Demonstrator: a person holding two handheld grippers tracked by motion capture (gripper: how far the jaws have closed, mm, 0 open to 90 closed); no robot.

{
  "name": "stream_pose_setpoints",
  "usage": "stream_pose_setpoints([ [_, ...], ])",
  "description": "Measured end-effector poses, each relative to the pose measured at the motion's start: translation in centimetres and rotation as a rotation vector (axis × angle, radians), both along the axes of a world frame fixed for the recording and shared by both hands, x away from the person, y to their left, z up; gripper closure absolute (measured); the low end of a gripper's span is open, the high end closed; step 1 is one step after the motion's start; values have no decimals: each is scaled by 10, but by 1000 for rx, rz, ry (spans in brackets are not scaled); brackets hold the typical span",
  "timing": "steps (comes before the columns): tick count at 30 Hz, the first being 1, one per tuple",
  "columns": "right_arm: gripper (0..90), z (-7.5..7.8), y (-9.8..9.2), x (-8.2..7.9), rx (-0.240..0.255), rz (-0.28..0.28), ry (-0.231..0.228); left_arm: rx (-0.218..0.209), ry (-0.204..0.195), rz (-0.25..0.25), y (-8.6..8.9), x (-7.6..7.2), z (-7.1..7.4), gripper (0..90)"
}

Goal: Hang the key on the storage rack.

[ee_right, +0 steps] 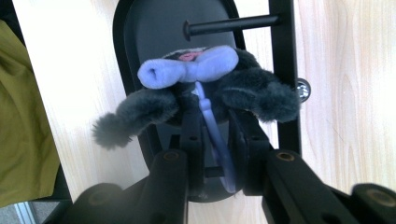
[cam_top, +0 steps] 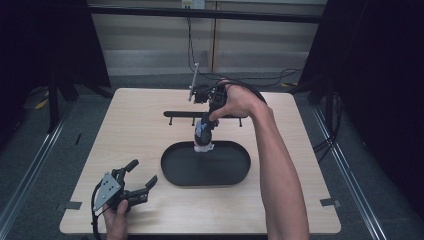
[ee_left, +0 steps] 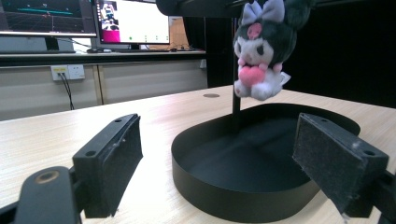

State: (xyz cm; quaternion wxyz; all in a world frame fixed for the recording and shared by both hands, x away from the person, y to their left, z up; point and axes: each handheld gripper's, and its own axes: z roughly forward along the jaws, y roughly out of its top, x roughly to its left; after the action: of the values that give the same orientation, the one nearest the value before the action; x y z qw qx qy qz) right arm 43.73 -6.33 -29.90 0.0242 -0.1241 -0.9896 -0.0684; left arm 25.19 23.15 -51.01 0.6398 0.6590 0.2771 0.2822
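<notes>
While the left tongs (cam_top: 141,184) are resting apart at seven o'clock, the right tongs (ee_right: 215,140) are dangling the plush toy (cam_top: 204,136) by its loop (ee_right: 215,135) over the tray (cam_top: 235,175); lowering likely follows.

Grey floor (cam_top: 45,150), wall cabinets (cam_top: 150,35) (dim light)

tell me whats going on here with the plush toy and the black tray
A person works with a claw in each hand. The right claw points down and dangles a small plush toy by its lilac loop over the far end of the black oval tray, in front of a black peg rack. The loop runs between the jaws, which stand narrowly apart. The left claw rests open on the table near the tray, holding nothing.
</notes>
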Motion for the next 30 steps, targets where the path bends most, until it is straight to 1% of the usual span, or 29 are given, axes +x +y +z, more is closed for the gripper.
stream_pose_setpoints([
  [2, 748, 1, -1, -1, 7, -3, -8, 1, 1, -1, 0, 0, 0, 153],
  [4, 745, 3, -2, -1, 15, -7, -16, -11, 9, 16, -1, -1, 0, 153],
  [5, 753, 4, -2, -2, 10, -4, -10, -15, 8, 18, -1, -1, 0, 153],
  [6, 756, 4, -3, -3, 15, -4, -13, -18, 9, 17, -1, -1, 0, 153],
  [9, 766, 5, -2, -3, 12, 4, -15, -14, 8, 16, -1, -1, 0, 153],
  [13, 769, 5, -2, -3, 19, -8, -10, -11, 8, 17, -1, -1, 0, 153],
  [14, 761, 5, -3, -3, 18, -10, -8, -13, 8, 16, -1, -1, 0, 153],
  [16, 724, 6, -3, -2, 31, -35, -4, -10, 5, 15, -1, -1, 0, 153],
  [17, 723, 8, -3, -2, 29, -43, -4, -9, 9, 16, -1, -1, 0, 153],
  [18, 722, 8, -3, -3, 39, -45, -9, -10, 10, 16, -1, -1, 0, 153],
  [20, 698, 10, -4, -4, 60, -55, 5, -11, 10, 18, -1, -1, 0, 153],
  [21, 697, 11, -4, -5, 77, -64, 3, -11, 10, 19, -1, -1, 0, 153],
  [23, 689, 11, -6, -5, 87, -69, 6, -12, 11, 19, -1, -1, 0, 153],
  [24, 663, 10, -8, -5, 97, -78, 3, -11, 11, 18, -1, -1, 0, 153],
  [27, 632, 11, -12, -6, 114, -101, 8, -18, 12, 19, -1, -1, 0, 153],
  [29, 584, 11, -14, -7, 129, -122, -2, -18, 11, 19, -1, -1, 0, 153],
  [30, 583, 11, -16, -8, 136, -125, -2, -18, 12, 19, -1, -1, 0, 153],
])
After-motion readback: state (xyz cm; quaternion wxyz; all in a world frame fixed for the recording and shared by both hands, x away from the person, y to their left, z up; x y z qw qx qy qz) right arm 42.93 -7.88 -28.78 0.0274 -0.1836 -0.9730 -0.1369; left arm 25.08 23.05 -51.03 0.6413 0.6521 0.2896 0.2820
